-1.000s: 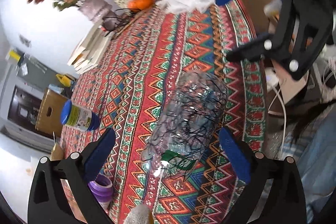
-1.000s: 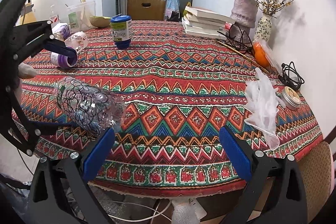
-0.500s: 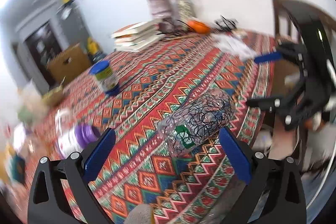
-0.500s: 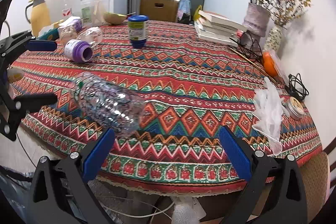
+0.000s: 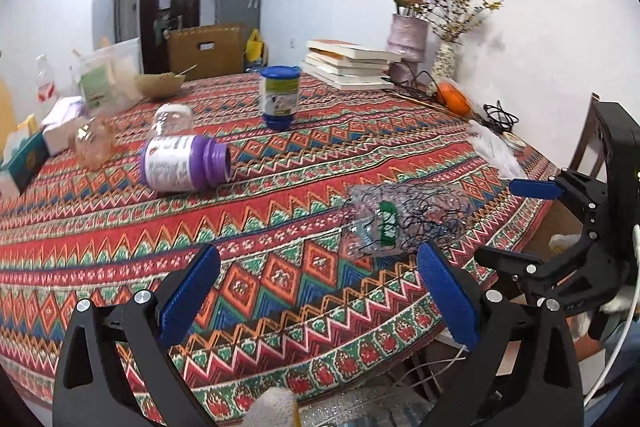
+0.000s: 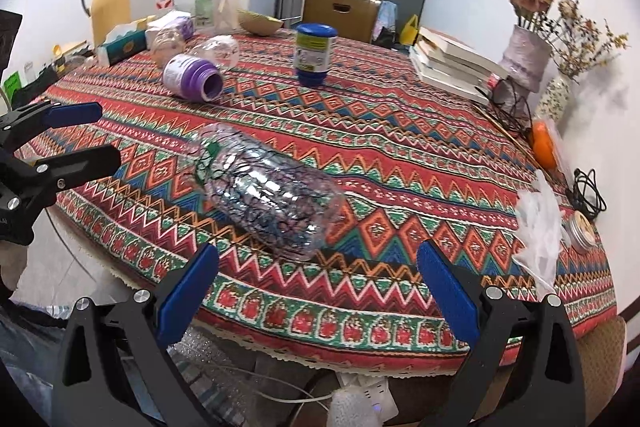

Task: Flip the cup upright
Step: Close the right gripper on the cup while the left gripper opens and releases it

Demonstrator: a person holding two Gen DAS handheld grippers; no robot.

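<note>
Patterned tablecloth (image 6: 400, 131) under tipped cup (image 6: 268, 199)

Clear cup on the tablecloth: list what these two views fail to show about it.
- Left wrist view: the clear cup is blurred; its open end cannot be told.
- Right wrist view: the cup's underside is hidden against the tablecloth; scribbled markings obscure its inside.
- Green label: too small to read.

Cup (image 6: 268, 195) is clear glossy plastic w/ dark scribbles. Tablecloth (image 6: 400, 163) looks woven cloth, matt. Purple bottle (image 5: 180, 163) smooth plastic. Gripper pads (image 6: 448, 299) matt blue, a bit rough.
</note>
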